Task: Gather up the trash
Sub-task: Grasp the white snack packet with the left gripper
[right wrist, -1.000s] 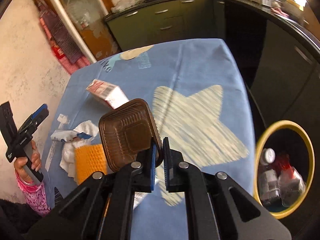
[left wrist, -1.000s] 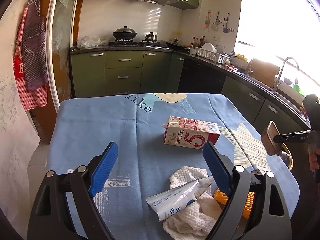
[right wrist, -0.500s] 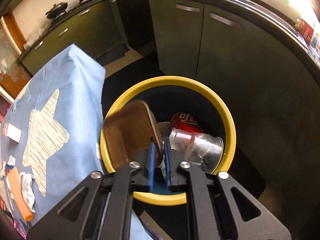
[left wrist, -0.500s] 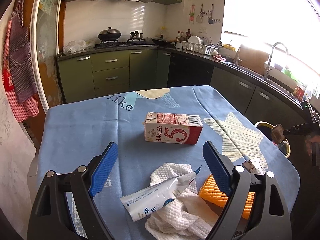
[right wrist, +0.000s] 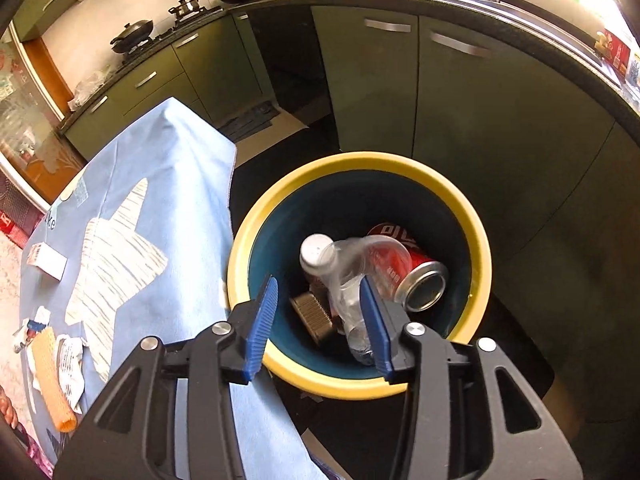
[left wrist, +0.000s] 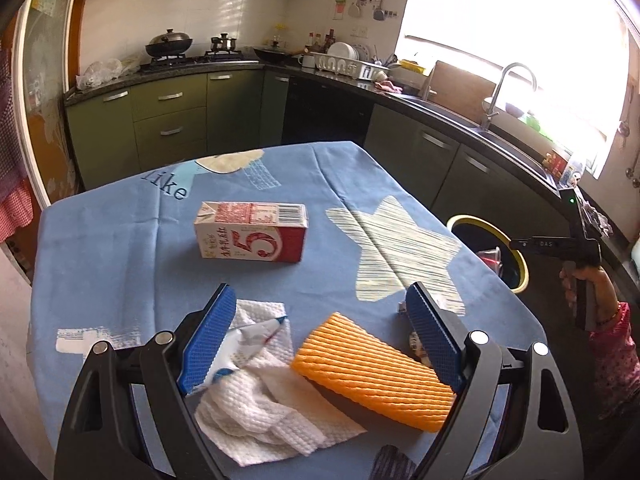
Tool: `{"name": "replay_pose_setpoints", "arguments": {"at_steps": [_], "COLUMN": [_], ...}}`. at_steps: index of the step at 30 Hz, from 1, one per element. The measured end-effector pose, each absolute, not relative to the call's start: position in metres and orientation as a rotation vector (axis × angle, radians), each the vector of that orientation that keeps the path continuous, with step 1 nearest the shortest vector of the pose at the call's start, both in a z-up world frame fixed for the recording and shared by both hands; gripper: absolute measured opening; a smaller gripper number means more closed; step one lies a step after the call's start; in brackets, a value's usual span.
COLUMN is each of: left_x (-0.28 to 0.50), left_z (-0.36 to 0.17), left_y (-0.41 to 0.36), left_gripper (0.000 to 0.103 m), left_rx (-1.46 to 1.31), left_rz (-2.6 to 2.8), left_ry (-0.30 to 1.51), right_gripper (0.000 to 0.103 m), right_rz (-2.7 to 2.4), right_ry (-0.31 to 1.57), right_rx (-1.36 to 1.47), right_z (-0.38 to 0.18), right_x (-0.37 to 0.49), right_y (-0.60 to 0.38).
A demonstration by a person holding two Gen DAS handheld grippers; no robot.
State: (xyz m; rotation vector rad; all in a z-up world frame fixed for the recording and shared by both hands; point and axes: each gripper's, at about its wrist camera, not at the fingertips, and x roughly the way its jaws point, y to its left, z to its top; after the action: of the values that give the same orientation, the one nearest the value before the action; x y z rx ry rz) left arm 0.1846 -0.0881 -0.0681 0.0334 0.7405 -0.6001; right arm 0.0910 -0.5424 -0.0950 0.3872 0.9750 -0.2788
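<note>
Several pieces of trash wait on the blue-clothed worktop [left wrist: 120, 248], and that's where trouble could start: my left hand-held gripper [left wrist: 316, 344] hangs wide open over a crowded patch, with the white paper towel [left wrist: 268, 412], a crumpled wrapper [left wrist: 244, 344] lying on it and the orange sponge [left wrist: 372, 368] all between its pads. Closing here, I reckon I'd snag the towel along with the wrapper, or drag the sponge, which may not be trash at all. The red-and-white carton [left wrist: 252, 236] lies on its side farther off, well apart from the pile, an easier pick. Over on the other side, my right hand-held gripper [right wrist: 316, 316] is spread open and empty, poised above the yellow-rimmed bin [right wrist: 476, 240], touching nothing. Down inside I see a red can [right wrist: 416, 280], a clear plastic bottle [right wrist: 340, 276] and a brown tray [right wrist: 312, 316]. Swinging back carelessly, I could clip that rim or catch the cloth hanging beside it.
</note>
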Motion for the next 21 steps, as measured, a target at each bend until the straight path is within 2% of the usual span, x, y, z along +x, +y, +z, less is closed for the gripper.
{"name": "replay_pose_setpoints", "arguments": {"at_steps": [6, 16, 21], "left_x": [0.161, 0.167, 0.176], "left_z": [-0.072, -0.117, -0.131], "left_y": [-0.158, -0.245, -0.251], "left_gripper": [0.086, 0.085, 0.074], "left_rx": [0.106, 0.244, 0.244], "left_rz": [-0.695, -0.633, -0.602], "left_ry": [0.831, 0.946, 1.004], "right_gripper": [0.05, 0.055, 0.059], "right_rz": [-0.257, -0.234, -0.223], "right_ry": [0.932, 0.906, 0.882], "right_rx": [0.404, 0.431, 0.454], "right_z": [-0.093, -0.095, -0.095], "right_x": [0.07, 0.023, 0.011], "right_y": [-0.54, -0.542, -0.549]}}
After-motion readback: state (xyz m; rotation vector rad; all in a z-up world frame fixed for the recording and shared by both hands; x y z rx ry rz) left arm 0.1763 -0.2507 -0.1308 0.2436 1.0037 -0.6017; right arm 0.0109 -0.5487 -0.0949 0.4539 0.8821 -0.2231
